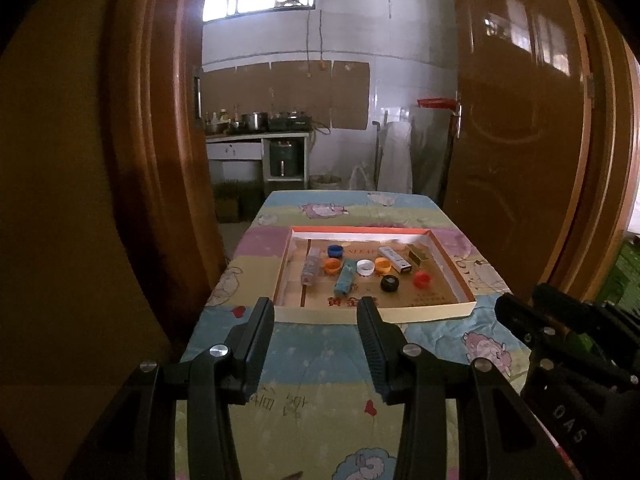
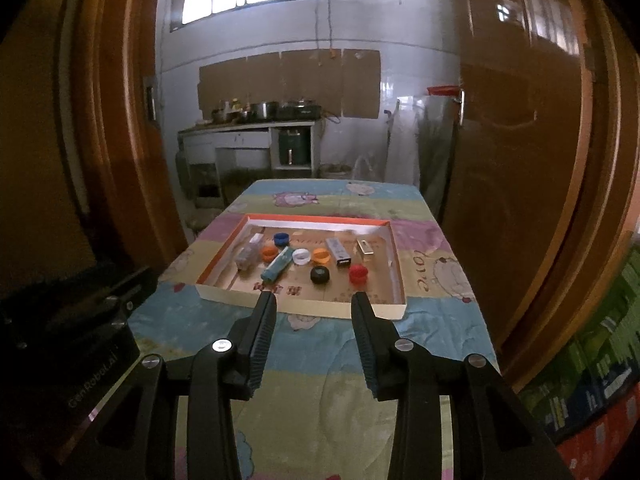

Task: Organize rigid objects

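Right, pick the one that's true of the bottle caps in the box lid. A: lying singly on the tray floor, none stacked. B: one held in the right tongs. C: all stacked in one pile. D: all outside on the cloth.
A: the blue cap, white cap, black cap and red cap each lie apart inside the tray, and both tongs are open and empty.

Home kitchen: tiled wall [image 1: 400,40], pots [image 1: 254,120] on counter [image 1: 256,136], wooden doors [image 1: 516,120].

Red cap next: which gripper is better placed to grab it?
Right, probably. The red cap sits toward the tray's right near corner, almost straight ahead of the open right gripper. For the left gripper, also open, the cap lies off to the right.
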